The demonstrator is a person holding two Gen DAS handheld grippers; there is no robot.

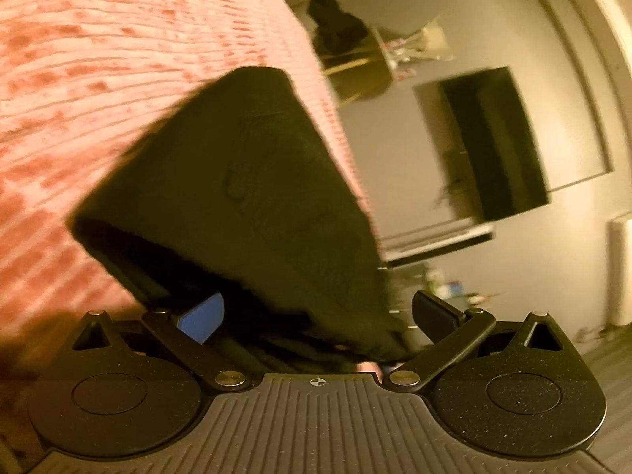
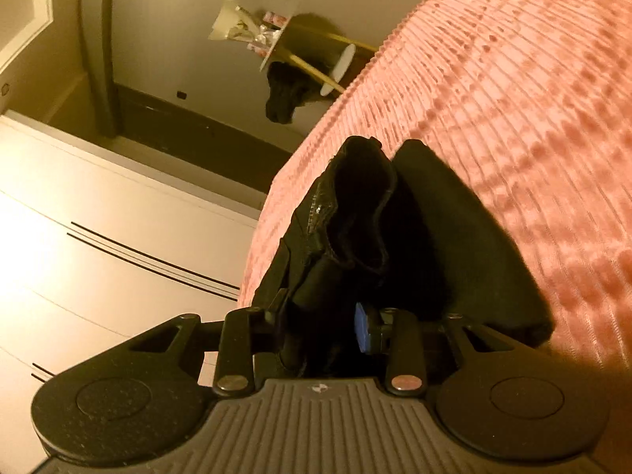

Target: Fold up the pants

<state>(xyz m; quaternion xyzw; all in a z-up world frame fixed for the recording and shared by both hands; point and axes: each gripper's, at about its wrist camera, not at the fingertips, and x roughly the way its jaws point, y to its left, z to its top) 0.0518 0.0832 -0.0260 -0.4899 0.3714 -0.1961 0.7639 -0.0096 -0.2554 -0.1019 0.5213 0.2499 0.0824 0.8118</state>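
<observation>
Right gripper (image 2: 322, 326) is clamped on a bunched fold of the black pants (image 2: 355, 213), the cloth rising straight ahead of its fingers, zipper edge to the left. Left gripper (image 1: 316, 314) stands wide, unclenched; the pants (image 1: 237, 181) drape between and ahead of its spread fingers, neither pad pressing. Pink ribbed bedspread (image 2: 513, 98) lies beneath, stretching beyond both claws.
</observation>
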